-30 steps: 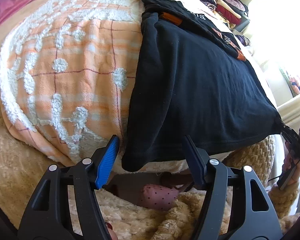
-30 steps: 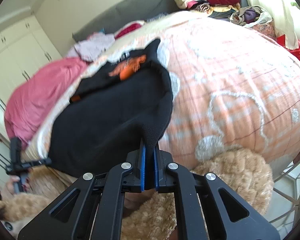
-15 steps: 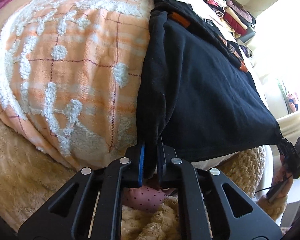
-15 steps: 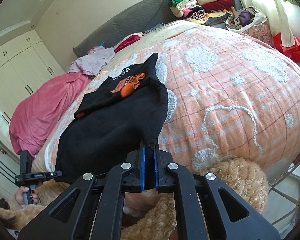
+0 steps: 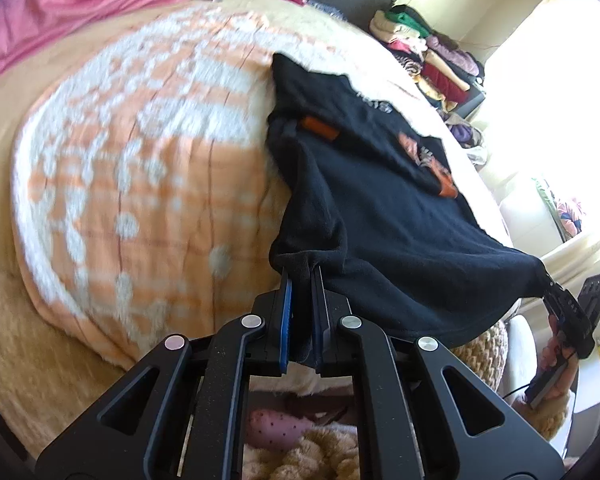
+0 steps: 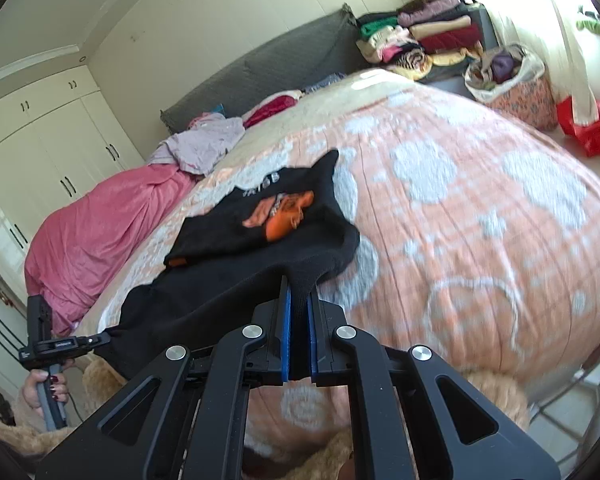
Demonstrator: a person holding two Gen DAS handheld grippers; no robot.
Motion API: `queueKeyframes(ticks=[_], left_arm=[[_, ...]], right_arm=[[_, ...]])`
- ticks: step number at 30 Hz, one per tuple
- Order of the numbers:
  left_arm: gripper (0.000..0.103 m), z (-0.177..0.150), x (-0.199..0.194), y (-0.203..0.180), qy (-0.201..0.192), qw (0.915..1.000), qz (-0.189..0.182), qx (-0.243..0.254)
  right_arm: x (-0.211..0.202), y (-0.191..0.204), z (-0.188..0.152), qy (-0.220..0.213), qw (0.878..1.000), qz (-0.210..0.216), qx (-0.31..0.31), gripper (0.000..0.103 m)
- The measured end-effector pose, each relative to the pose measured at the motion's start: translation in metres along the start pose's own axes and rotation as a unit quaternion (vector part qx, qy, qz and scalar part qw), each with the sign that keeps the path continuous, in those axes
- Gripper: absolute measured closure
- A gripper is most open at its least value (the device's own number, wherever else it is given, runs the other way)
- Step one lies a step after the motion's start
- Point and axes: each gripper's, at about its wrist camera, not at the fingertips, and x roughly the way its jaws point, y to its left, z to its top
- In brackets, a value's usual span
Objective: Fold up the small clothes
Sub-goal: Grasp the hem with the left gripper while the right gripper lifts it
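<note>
My left fingers (image 5: 300, 280) and right fingers (image 6: 299, 292) each clench a near corner of the black shirt (image 5: 380, 208), hem lifted, its top half lying on the bed (image 5: 140, 184) toward 12 o'clock. I judge the first fold is begun, not laid. Pink blanket (image 6: 100, 232) at 10, clothes stack (image 6: 420, 44) at 1; neither blocks me.

Black shirt (image 6: 236, 280) with orange print; bed blanket (image 6: 480, 240) orange-and-white plaid with white tufted motifs; pink bedspread (image 6: 100, 232).
</note>
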Motion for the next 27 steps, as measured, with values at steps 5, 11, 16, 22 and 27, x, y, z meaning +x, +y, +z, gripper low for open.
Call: queueKeyframes(ticks=[5,11,16,22,27], left_arm=[[0.100,0.020,-0.009,-0.012,-0.028,0.9995,-0.006,0.011],[0.101,0.054,-0.008,-0.020,-0.066,0.9977,-0.009,0.013],[0.101,0.079,-0.008,-0.023,-0.081,0.9965,-0.013,0.013],[0.101,0.109,-0.003,-0.025,-0.097,0.9951,-0.015,0.007],[0.101,0.128,-0.001,-0.028,-0.112,0.9936,-0.001,0.011]], right_arm=[[0.007,0.007,0.024,-0.019,1.000,0.001,-0.011,0.097],[0.023,0.014,0.053,-0.032,0.999,0.002,-0.020,0.097],[0.040,0.015,0.079,-0.039,0.999,0.004,-0.013,0.097],[0.061,0.025,0.109,-0.040,0.999,-0.002,-0.030,0.097],[0.079,0.031,0.129,-0.039,0.998,-0.008,-0.039,0.097]])
